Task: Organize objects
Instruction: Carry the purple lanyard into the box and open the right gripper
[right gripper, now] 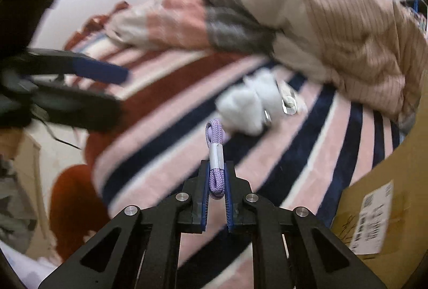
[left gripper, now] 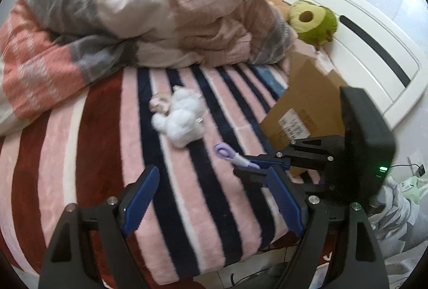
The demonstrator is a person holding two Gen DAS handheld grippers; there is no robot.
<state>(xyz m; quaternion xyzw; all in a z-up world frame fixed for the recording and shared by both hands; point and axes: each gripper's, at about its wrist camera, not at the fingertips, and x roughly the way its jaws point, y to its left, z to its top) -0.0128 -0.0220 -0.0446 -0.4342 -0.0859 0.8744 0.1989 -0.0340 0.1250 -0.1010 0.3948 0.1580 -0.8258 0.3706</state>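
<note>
Where right tongs [right gripper: 216, 182] close, lanyard [right gripper: 215, 155].

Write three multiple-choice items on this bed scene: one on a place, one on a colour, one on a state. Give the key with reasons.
1. Where does the white plush lie?
A. On the striped blanket
B. In the box
C. On the floor

2. What colour is the cord?
A. Green
B. Purple
C. Red

3. How is the left claw?
A. Shut on the plush
B. Shut on the cord
C. Open, holding nothing

Key: 1 A, it rests on the stripes, apart from the box. 2 B, the braid is lilac. 3 C, its fingers stand wide apart; the right claw pinches the cord.
</note>
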